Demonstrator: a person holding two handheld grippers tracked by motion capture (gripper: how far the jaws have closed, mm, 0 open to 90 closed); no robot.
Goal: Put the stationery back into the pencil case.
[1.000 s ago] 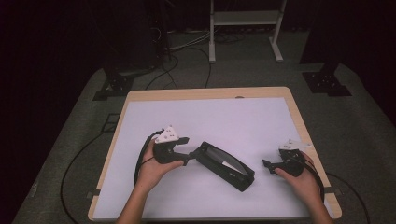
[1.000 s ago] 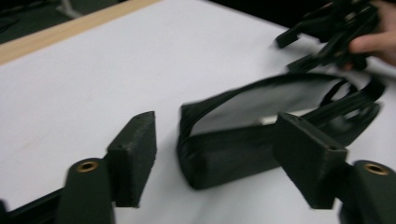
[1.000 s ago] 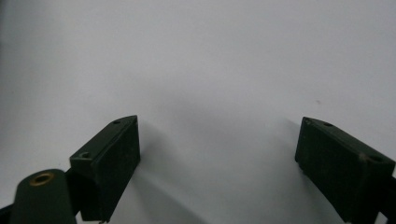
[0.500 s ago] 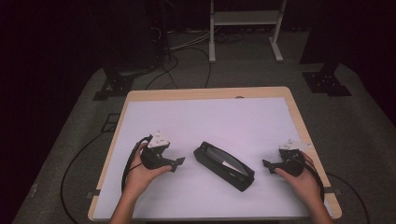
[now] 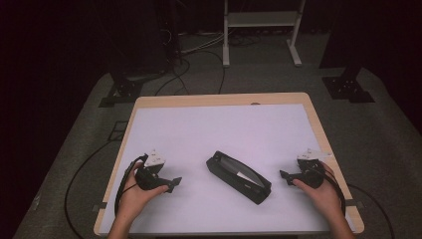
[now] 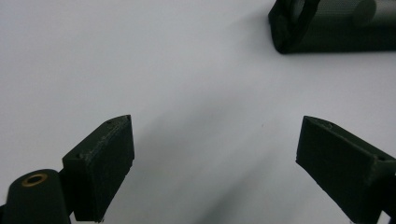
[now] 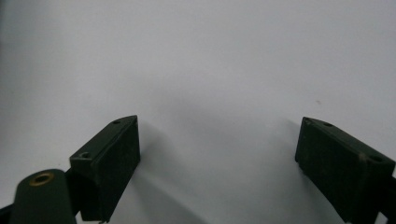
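Apparently done: black case point(image 5: 239, 176) lies closed on the white table point(image 5: 199, 129), untouched

Left gripper point(image 5: 174, 182), its jaws just opened wide, empty, well left of the case; right gripper point(image 5: 284, 176) gapes empty beside its other end; nothing left.

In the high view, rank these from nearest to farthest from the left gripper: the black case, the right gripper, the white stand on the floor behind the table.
1. Black case: lying at mid-table, just right of the left gripper.
2. Right gripper: beyond the case, by the table's right edge.
3. White stand: on the floor past the table's far edge, at the top of the view.
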